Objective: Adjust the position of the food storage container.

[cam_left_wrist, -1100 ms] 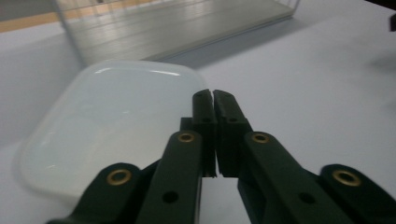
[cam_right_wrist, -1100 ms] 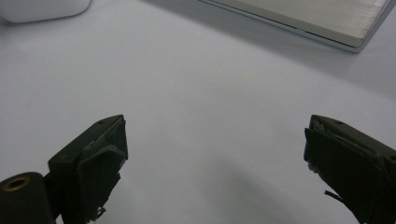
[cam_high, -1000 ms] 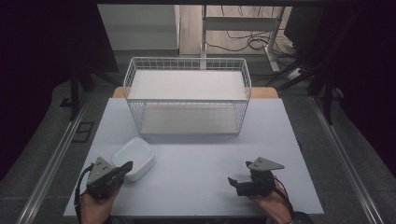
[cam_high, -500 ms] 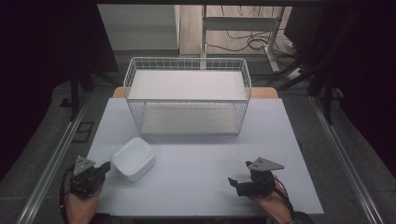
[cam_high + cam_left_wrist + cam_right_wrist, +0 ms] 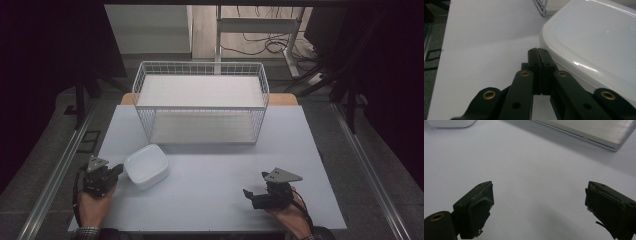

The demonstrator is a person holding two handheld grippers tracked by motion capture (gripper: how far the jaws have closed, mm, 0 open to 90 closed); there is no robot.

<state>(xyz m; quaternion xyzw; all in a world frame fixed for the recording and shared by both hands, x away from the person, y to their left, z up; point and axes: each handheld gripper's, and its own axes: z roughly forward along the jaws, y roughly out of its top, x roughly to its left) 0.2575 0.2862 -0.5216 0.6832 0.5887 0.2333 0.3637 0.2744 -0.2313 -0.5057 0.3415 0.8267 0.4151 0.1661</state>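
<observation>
A white rounded plastic container point(image 5: 145, 165) lies on the white table point(image 5: 210, 175) at the front left. My left gripper point(image 5: 118, 170) sits just left of it, held by a hand. In the left gripper view its jaws are shut on nothing, with the gripper point(image 5: 539, 53) close beside the container point(image 5: 596, 40); I cannot tell whether they touch. My right gripper point(image 5: 248, 194) rests at the front right, pointing left, held by the other hand. In the right gripper view it point(image 5: 539, 203) stands wide open over bare table, and the container point(image 5: 449, 122) lies far off.
A white wire basket point(image 5: 201, 75) with a flat floor stands at the back middle of the table. Its base corner point(image 5: 541, 7) appears in the left gripper view and its floor edge point(image 5: 586, 131) in the right gripper view. Dark floor and metal rails surround the table.
My left gripper drew back to the left from the container, then came forward to its left edge. The container and the right gripper have stayed put.
</observation>
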